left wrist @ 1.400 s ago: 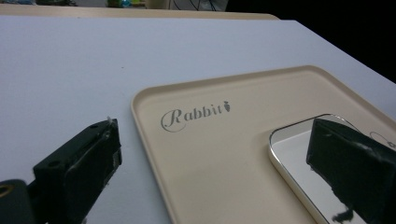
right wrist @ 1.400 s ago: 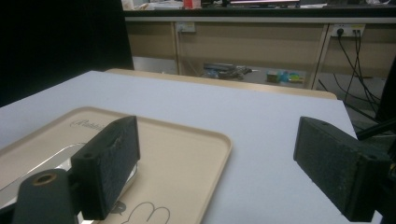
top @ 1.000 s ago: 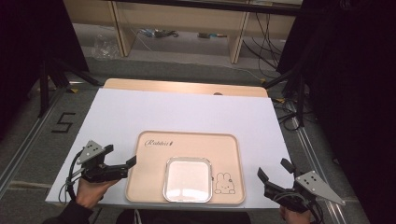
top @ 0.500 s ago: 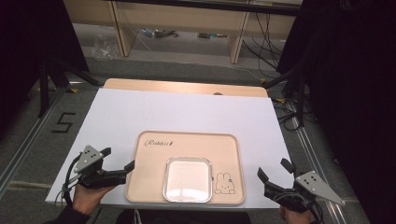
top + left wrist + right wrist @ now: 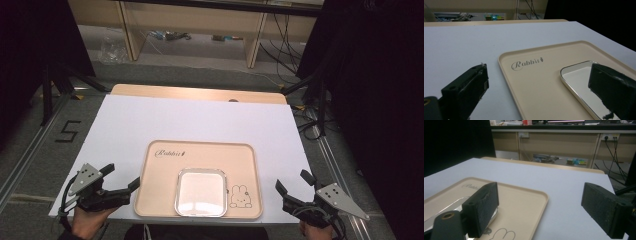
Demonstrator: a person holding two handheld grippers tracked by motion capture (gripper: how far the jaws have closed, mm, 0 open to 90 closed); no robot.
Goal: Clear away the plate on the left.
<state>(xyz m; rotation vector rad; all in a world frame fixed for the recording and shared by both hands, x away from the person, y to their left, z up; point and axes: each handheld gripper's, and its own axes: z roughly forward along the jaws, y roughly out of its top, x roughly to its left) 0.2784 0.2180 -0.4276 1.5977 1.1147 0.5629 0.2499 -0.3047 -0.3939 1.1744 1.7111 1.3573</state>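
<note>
High view is showing me a beige tray (image 5: 200, 150) sitting on the white sheet near my edge of the table, with a small square white dish (image 5: 201, 192) lying flat in its front half, next to a little rabbit drawing (image 5: 240, 196). I'm hovering the left gripper (image 5: 121, 178) just off the tray's left edge and the right gripper (image 5: 290, 184) just off its right edge. Both are spread wide and gripping nothing.

I'm guessing the tray is light and stiff, probably plastic, with a smooth finish that could slip between the pads. The raised rim looks like the only sensible place to pinch, one gripper on each short side, so it stays level. The dish looks glossy and hard, so I'm assuming it slides around if I'm tilting the tray at all, and it might chip if it goes off the edge.

In the left gripper view, the tray rim (image 5: 506, 75) is running up between my two fingers (image 5: 471, 85), with the dish (image 5: 579, 80) partly behind the right-hand one. In the right gripper view, the tray corner (image 5: 541, 197) is sitting in the gap, closer to the left-hand finger (image 5: 486, 205). Nothing is touching yet.
</note>
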